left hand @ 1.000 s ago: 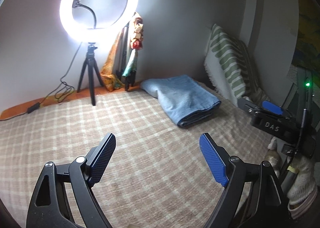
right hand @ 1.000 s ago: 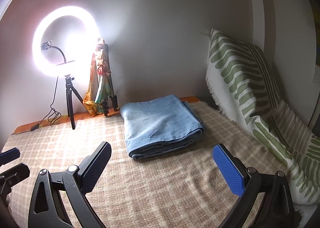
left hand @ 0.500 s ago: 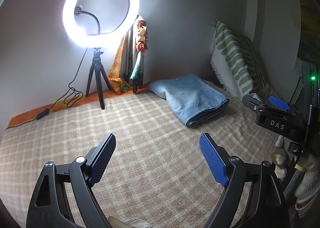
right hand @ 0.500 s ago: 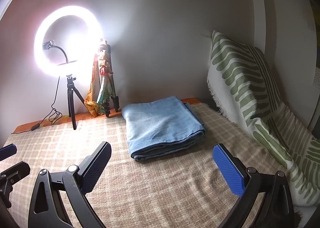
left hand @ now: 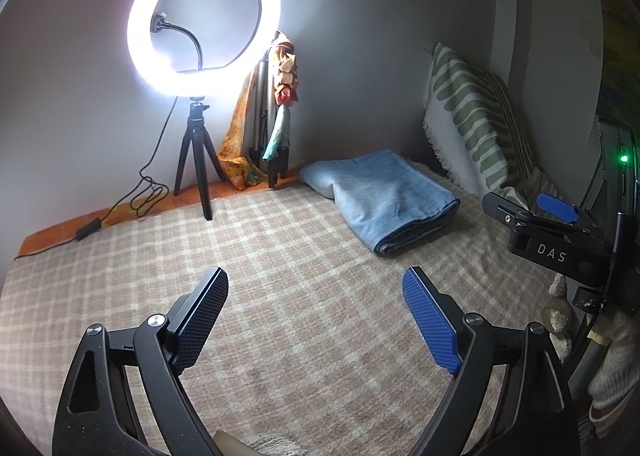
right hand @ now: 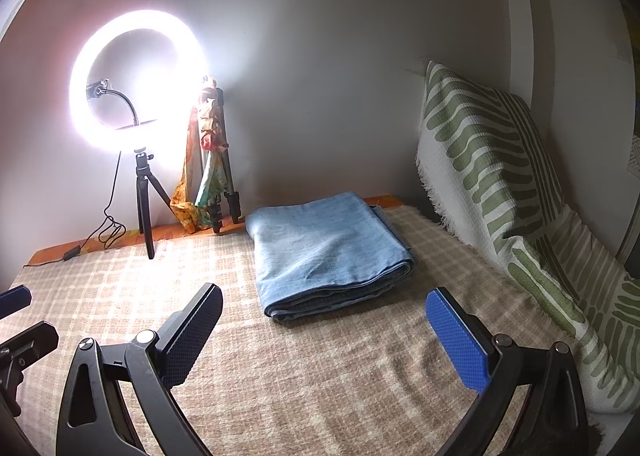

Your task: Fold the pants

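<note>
The only readable lettering is "DAS", in pale capitals on the black body of the right tool (left hand: 556, 212), at the right edge of the left-wrist frame.

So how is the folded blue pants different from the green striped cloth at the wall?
The pants are plain blue, while the striped cloth is white with green stripes. The pants lie flat and folded on the checked blanket; the striped cloth is propped, leaning at the wall. Its edge has a fringe; the pants' has none. Neither is held.

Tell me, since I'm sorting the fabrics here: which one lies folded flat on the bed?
The blue pants, folded on the checked blanket. The green-striped throw leans upright; the orange scarf hangs from a tripod.
</note>
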Tool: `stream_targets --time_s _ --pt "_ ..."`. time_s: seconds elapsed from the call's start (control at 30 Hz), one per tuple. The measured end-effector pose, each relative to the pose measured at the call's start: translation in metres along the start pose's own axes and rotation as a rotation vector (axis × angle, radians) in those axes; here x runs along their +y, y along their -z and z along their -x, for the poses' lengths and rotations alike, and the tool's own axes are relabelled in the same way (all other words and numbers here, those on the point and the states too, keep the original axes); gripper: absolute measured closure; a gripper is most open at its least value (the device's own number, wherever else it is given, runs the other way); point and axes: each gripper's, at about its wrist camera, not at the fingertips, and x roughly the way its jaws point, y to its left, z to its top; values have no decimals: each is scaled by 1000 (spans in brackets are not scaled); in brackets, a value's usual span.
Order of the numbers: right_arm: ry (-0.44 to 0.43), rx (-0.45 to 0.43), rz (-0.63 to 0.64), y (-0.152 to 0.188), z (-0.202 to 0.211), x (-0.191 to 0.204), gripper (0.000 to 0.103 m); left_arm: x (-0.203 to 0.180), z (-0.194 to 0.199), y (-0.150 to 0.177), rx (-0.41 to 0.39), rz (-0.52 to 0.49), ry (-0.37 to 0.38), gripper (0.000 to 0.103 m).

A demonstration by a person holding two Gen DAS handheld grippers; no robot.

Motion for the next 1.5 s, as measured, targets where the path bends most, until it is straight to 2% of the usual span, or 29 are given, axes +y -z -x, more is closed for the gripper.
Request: stream_targets --time_s 0.73,0.87,1.1,1.5 --pt "-2 5 -4 1 -1 -1 0 -2 4 -1 -8 3 1 14" --pt "-5 7 -1 2 -2 0 0 -5 5 -1 -14 -16 -26 14" --pt "-9 10 3 3 -4 1 0 -2 4 -1 -9 -12 -24 14" --pt "-14 20 21 6 -10 4 0 1 11 -1 -41 -19 -30 14"
